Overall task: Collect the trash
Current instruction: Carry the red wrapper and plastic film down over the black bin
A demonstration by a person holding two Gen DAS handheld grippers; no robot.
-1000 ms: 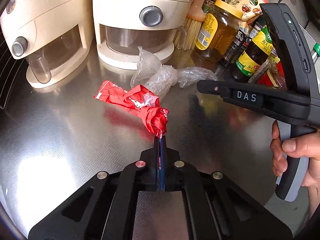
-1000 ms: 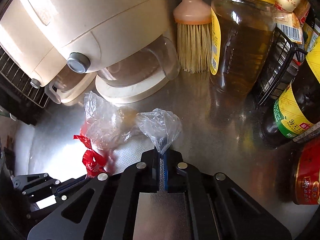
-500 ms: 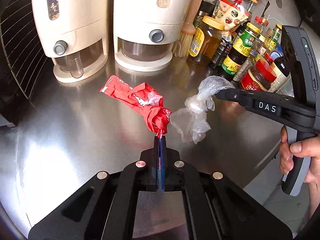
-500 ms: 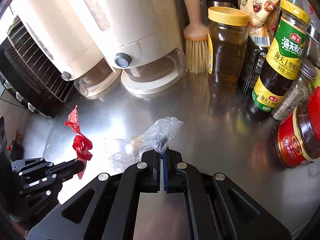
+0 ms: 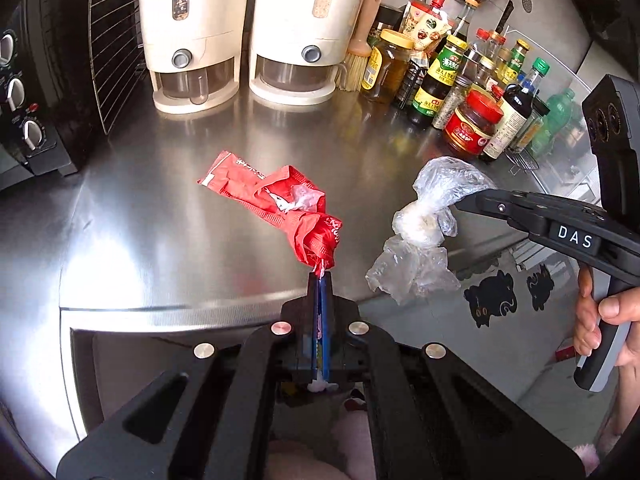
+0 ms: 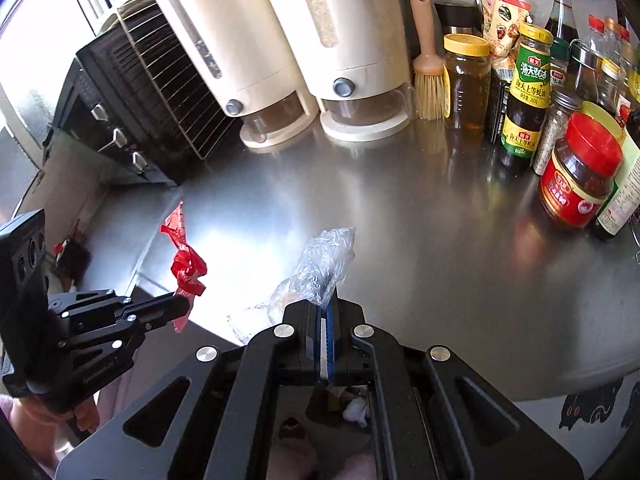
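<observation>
My left gripper (image 5: 319,278) is shut on a crumpled red wrapper (image 5: 276,204) and holds it in the air above the front edge of the steel counter (image 5: 160,216). My right gripper (image 6: 328,304) is shut on a clear plastic bag (image 6: 324,256), which hangs from it above the counter's front edge. In the left wrist view the right gripper (image 5: 460,204) shows at the right with the bag (image 5: 420,240) dangling. In the right wrist view the left gripper (image 6: 182,306) shows at lower left with the red wrapper (image 6: 186,264).
Two cream dispensers (image 5: 240,40) stand at the back of the counter. A black oven (image 5: 24,92) with a wire rack is at the left. A brush (image 6: 430,68), jars and sauce bottles (image 6: 524,92) crowd the back right. A red-lidded jar (image 6: 580,172) stands nearest.
Both grippers have lifted their trash off the counter and drawn back toward the front edge. The wrapper and bag now hang in the air, farther from the dispensers.
</observation>
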